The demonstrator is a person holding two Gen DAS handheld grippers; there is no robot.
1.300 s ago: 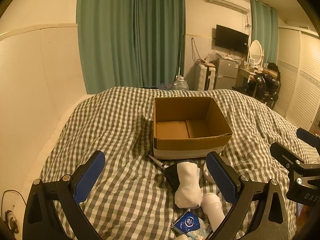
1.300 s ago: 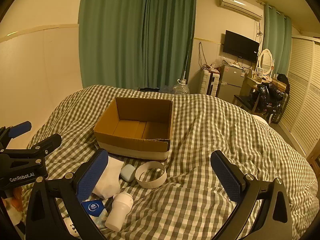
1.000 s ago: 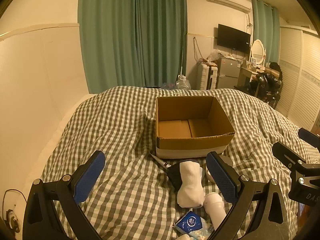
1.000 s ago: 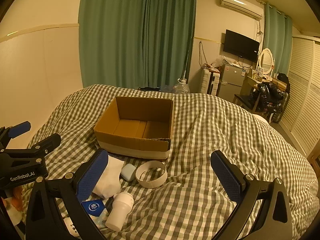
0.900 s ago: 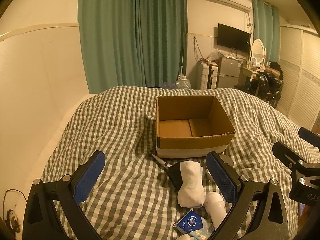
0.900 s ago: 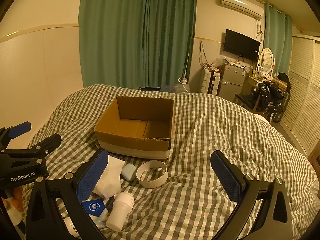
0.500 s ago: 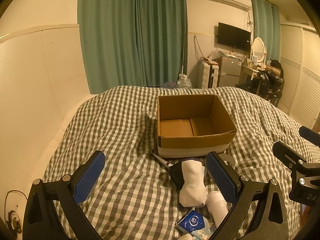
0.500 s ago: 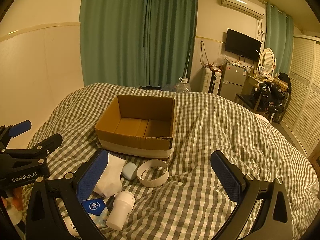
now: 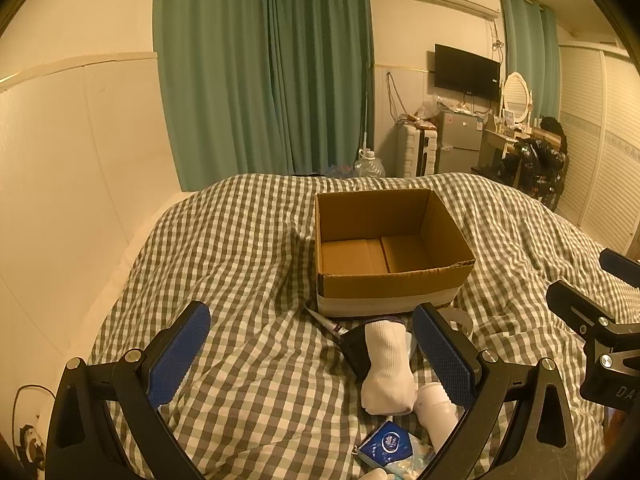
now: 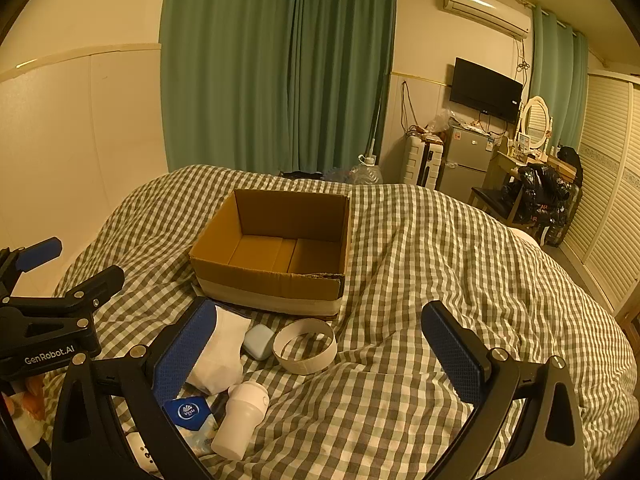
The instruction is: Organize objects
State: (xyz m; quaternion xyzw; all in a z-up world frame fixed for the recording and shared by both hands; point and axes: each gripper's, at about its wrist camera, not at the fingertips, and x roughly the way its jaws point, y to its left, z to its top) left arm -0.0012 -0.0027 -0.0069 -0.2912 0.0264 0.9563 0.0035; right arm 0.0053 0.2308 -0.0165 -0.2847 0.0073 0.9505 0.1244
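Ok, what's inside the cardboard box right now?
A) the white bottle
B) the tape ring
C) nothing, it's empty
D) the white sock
C: the cardboard box shows only its bare bottom flaps, while the white sock, tape ring and white bottle all lie on the checked blanket in front of it.

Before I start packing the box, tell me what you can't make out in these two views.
- Tube, left view: its far end lies hidden under the sock.
- Tissue pack, right view: partly covered by the right gripper finger; small print unreadable.
- White item, right view: mostly hidden by that gripper; cannot identify.
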